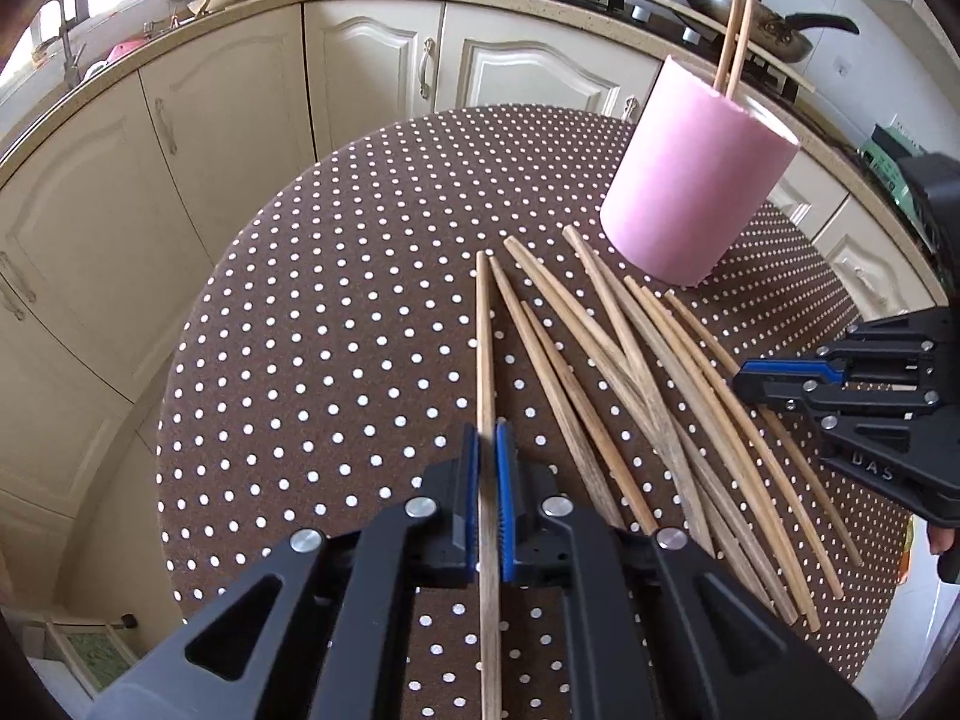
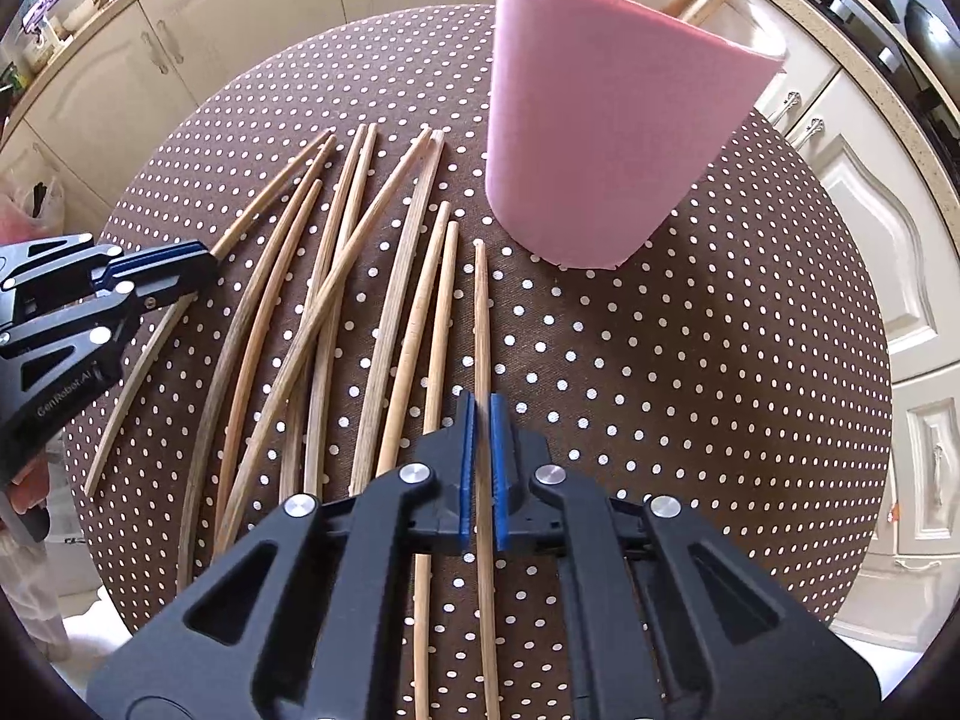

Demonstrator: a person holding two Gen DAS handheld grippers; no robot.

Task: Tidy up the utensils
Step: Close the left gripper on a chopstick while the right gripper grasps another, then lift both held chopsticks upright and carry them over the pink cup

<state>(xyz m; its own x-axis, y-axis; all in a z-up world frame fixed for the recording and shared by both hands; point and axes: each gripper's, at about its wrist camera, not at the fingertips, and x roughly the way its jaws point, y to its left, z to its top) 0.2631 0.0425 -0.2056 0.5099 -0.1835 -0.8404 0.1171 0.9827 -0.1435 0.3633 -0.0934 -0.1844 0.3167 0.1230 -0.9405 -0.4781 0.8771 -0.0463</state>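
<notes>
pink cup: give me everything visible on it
The pink cup is a plain matte cylinder, open at the top and seemingly wrapped in foam or paper. It stands upright on the polka-dot tablecloth, at the far side of the table beyond the loose chopsticks. Two wooden chopsticks stand inside, leaning on the rim. Neither gripper touches it, and whether the nearest loose chopstick tip touches its base is unclear.

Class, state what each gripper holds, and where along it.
Left gripper: one chopstick, gripped around mid-length. Right gripper: another chopstick, likewise mid-length.
</notes>
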